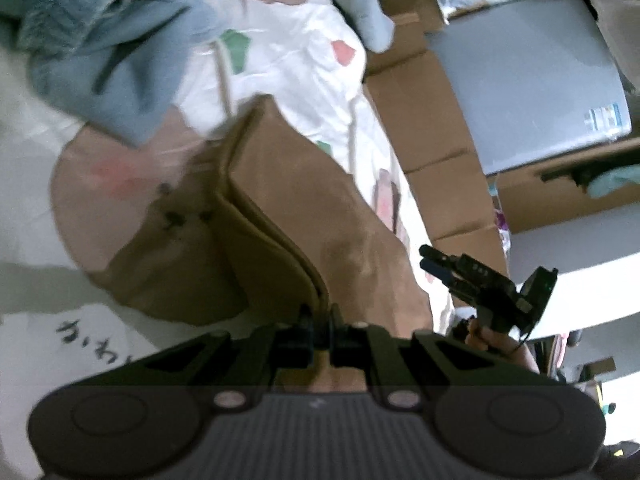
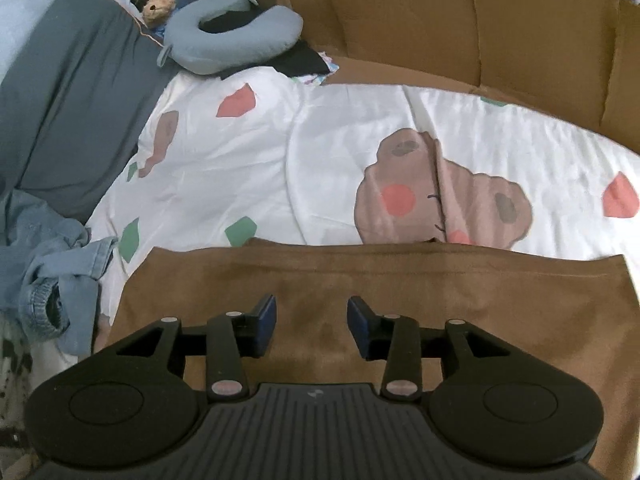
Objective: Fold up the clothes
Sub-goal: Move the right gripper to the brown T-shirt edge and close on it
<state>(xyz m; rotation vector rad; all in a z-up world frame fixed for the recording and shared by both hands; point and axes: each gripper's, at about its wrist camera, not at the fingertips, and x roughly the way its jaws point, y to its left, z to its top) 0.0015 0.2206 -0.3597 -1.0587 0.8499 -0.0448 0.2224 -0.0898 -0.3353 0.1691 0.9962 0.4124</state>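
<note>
Left gripper (image 1: 320, 326) pinches the brown garment's (image 1: 280, 208) edge; right gripper (image 2: 312, 326) (jaws apart) hovers above it.

Left gripper (image 1: 320, 322): jaws closed, pinching a fold of brown cloth, pointing downward. Right gripper (image 2: 312, 326): jaws parted, nothing between the pads, angled down. A hand (image 1: 496, 340) grips its handle.

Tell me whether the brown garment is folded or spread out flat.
Folded. The brown garment shows doubled edges stacked along a crease in the left wrist view, where the left gripper pinches them; the right wrist view shows a neat rectangle.
</note>
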